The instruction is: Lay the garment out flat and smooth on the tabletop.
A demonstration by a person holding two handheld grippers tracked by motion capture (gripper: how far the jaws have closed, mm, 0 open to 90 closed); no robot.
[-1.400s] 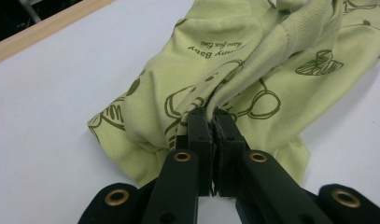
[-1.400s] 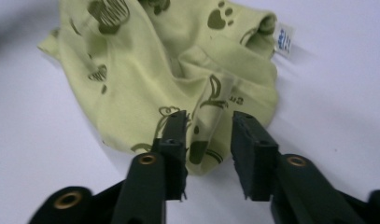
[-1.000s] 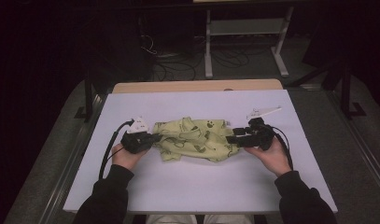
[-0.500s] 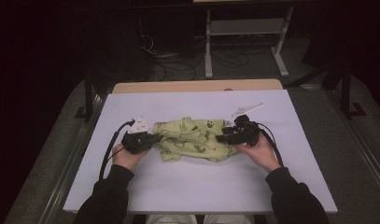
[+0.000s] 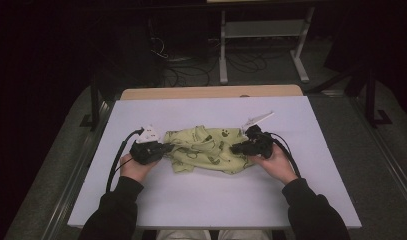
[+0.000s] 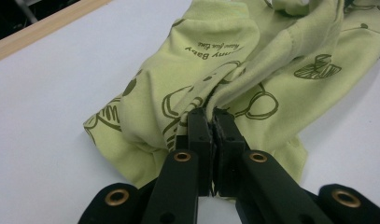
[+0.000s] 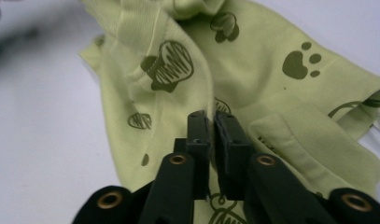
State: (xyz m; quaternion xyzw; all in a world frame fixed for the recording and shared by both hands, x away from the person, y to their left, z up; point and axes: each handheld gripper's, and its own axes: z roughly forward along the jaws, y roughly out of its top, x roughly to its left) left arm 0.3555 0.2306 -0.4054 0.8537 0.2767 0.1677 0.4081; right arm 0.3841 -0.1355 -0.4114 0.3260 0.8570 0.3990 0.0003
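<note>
- We see the light-green baby garment (image 5: 205,150) lying crumpled mid-table on the white tabletop (image 5: 211,200), paw prints and brown doodle prints facing up
- Left gripper (image 5: 163,148) is clamped on a bunched fold at the garment's left end; in the left gripper view (image 6: 211,123) cloth is pinched tight between the jaws
- Right gripper (image 5: 237,148) has just been closing its jaws, and they now stand nearly together at the garment's right end; in the right gripper view (image 7: 211,123) a thin edge of cloth runs into the slit between them, so we read it as gripped
- We judge one grip at each end is there so the cloth can be pulled apart and spread flat, or lifted
- Both hands rest low on the table, cables (image 5: 116,165) trailing back toward the sleeves
- Surface is plain matte white with a wooden strip (image 5: 211,92) at the far edge
- Room is dark; a metal stand (image 5: 263,45) and loose floor cables (image 5: 191,62) sit beyond the table, grey floor on both sides
</note>
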